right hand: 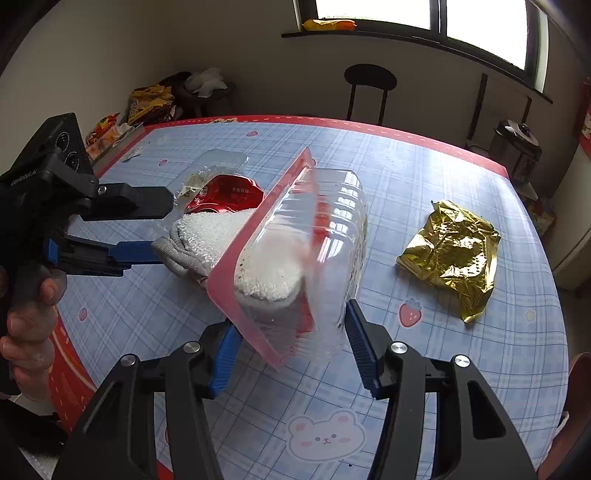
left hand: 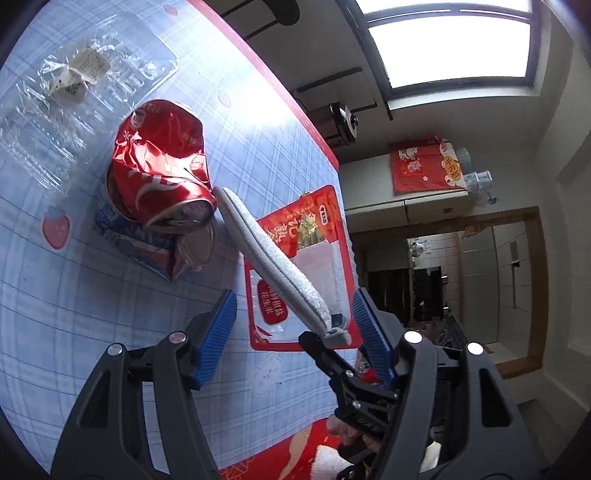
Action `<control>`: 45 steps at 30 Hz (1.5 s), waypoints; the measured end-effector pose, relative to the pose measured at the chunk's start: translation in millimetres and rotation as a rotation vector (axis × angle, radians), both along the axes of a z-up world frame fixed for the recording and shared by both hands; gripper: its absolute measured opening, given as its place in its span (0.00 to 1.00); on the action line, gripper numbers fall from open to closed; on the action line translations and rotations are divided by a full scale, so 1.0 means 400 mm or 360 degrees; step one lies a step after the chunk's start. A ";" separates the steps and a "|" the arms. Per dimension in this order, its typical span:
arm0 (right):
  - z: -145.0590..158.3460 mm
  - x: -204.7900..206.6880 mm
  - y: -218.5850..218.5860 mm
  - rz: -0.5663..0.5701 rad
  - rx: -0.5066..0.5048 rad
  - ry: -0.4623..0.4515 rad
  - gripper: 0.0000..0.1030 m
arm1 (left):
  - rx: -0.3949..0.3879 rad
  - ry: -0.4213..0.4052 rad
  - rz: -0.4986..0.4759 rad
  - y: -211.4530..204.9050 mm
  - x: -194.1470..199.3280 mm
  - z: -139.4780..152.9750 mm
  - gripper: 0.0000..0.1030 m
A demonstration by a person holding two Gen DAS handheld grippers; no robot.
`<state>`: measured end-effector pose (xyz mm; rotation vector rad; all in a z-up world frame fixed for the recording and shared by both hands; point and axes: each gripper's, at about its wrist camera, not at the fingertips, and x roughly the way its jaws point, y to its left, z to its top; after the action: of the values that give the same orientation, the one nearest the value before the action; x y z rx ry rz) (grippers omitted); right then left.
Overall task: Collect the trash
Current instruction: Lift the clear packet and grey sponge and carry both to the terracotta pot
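A: Only the right wrist view shows the gold wrapper point(right hand: 452, 254), right of the tray point(right hand: 314, 258) on the desk point(right hand: 480, 369).

B: The right hand-held gripper point(right hand: 291, 347) grasps the tray, the left hand-held gripper point(left hand: 293, 326) is released; the can point(left hand: 162, 177) sits half hidden behind the tray.

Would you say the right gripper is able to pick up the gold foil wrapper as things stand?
Probably not yet: the gold foil wrapper lies unobstructed, but the right gripper's jaws are full with the clear packet.

A home dining room: table point(right hand: 424, 177) under a strawberry-print cloth, stool point(right hand: 370, 79) by the window point(right hand: 480, 26), tiled kitchen (through a doorway point(left hand: 532, 288)) beyond, red hanging point(left hand: 424, 166) on the wall.
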<state>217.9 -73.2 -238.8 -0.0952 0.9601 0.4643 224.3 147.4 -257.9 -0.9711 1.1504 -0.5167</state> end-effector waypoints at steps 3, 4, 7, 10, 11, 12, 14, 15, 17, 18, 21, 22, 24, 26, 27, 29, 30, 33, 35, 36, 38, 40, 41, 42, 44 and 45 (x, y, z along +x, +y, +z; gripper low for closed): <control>-0.003 -0.009 0.003 0.0025 -0.0007 -0.0006 0.52 | -0.0030 0.0023 0.0005 -0.025 0.022 -0.006 0.63; -0.004 -0.012 0.004 0.0032 -0.0012 -0.0009 0.52 | -0.0013 0.0030 -0.0001 -0.035 0.029 -0.008 0.63; -0.007 -0.015 0.004 0.0038 -0.0018 -0.0010 0.52 | -0.0003 0.0090 -0.0011 -0.061 0.044 -0.031 0.54; -0.007 -0.015 0.000 0.0041 -0.0023 -0.0011 0.52 | 0.0052 0.0126 -0.0028 -0.085 0.051 -0.043 0.37; -0.007 -0.015 0.001 0.0044 -0.0041 -0.0015 0.52 | 0.0088 0.0128 -0.0031 -0.090 0.051 -0.042 0.33; -0.006 -0.017 0.002 0.0051 -0.0054 -0.0018 0.52 | 0.0113 0.0123 -0.0033 -0.092 0.052 -0.041 0.31; -0.002 -0.020 0.003 0.0061 -0.0063 -0.0026 0.52 | 0.0175 0.0080 -0.0020 -0.088 0.055 -0.028 0.26; 0.000 -0.022 0.002 0.0063 -0.0064 -0.0032 0.52 | 0.0213 0.0052 -0.0016 -0.080 0.055 -0.018 0.23; 0.005 -0.025 -0.003 0.0061 -0.0061 -0.0039 0.52 | 0.0275 -0.0008 -0.0017 -0.071 0.054 0.009 0.21; 0.008 -0.026 -0.006 0.0057 -0.0055 -0.0043 0.51 | 0.0310 -0.0042 -0.0018 -0.066 0.052 0.027 0.21; 0.019 -0.030 -0.020 0.0034 -0.0023 -0.0058 0.50 | 0.0437 -0.0170 -0.0015 -0.057 0.044 0.088 0.21; 0.024 -0.032 -0.025 0.0024 -0.0011 -0.0068 0.49 | 0.0475 -0.0210 -0.0010 -0.055 0.038 0.108 0.21; 0.038 -0.037 -0.037 -0.0003 0.0017 -0.0094 0.49 | 0.0550 -0.0291 0.0010 -0.051 0.022 0.145 0.21; 0.056 -0.043 -0.052 -0.0028 0.0056 -0.0123 0.48 | 0.0618 -0.0353 0.0044 -0.045 0.002 0.181 0.21; 0.066 -0.045 -0.060 -0.0040 0.0073 -0.0139 0.47 | 0.0648 -0.0384 0.0062 -0.044 -0.008 0.199 0.21; 0.085 -0.052 -0.077 -0.0063 0.0099 -0.0174 0.47 | 0.0710 -0.0443 0.0095 -0.037 -0.035 0.230 0.21; 0.094 -0.057 -0.087 -0.0075 0.0111 -0.0190 0.47 | 0.0739 -0.0473 0.0106 -0.038 -0.047 0.246 0.21; 0.122 -0.068 -0.111 -0.0109 0.0139 -0.0232 0.47 | 0.0817 -0.0549 0.0126 -0.038 -0.082 0.289 0.21; 0.141 -0.079 -0.134 -0.0135 0.0149 -0.0267 0.47 | 0.0857 -0.0591 0.0142 -0.040 -0.100 0.315 0.21; 0.152 -0.085 -0.146 -0.0148 0.0153 -0.0288 0.47 | 0.0876 -0.0613 0.0146 -0.044 -0.105 0.330 0.21; 0.173 -0.099 -0.177 -0.0176 0.0166 -0.0322 0.47 | 0.0907 -0.0658 0.0154 -0.054 -0.121 0.357 0.21; 0.200 -0.115 -0.212 -0.0210 0.0178 -0.0365 0.47 | 0.0922 -0.0699 0.0159 -0.073 -0.136 0.382 0.21; 0.214 -0.124 -0.231 -0.0226 0.0180 -0.0390 0.47 | 0.0927 -0.0719 0.0159 -0.082 -0.142 0.395 0.21; 0.229 -0.134 -0.252 -0.0243 0.0178 -0.0416 0.47 | 0.0931 -0.0739 0.0158 -0.095 -0.148 0.408 0.21; 0.258 -0.157 -0.298 -0.0284 0.0173 -0.0466 0.47 | 0.0930 -0.0778 0.0147 -0.124 -0.159 0.429 0.21; 0.271 -0.169 -0.324 -0.0309 0.0170 -0.0484 0.47 | 0.0925 -0.0799 0.0136 -0.142 -0.164 0.439 0.21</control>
<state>150.4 -202.9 -130.5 0.0242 0.6371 0.3100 158.6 90.6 -82.3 -0.3512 0.7318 -0.3017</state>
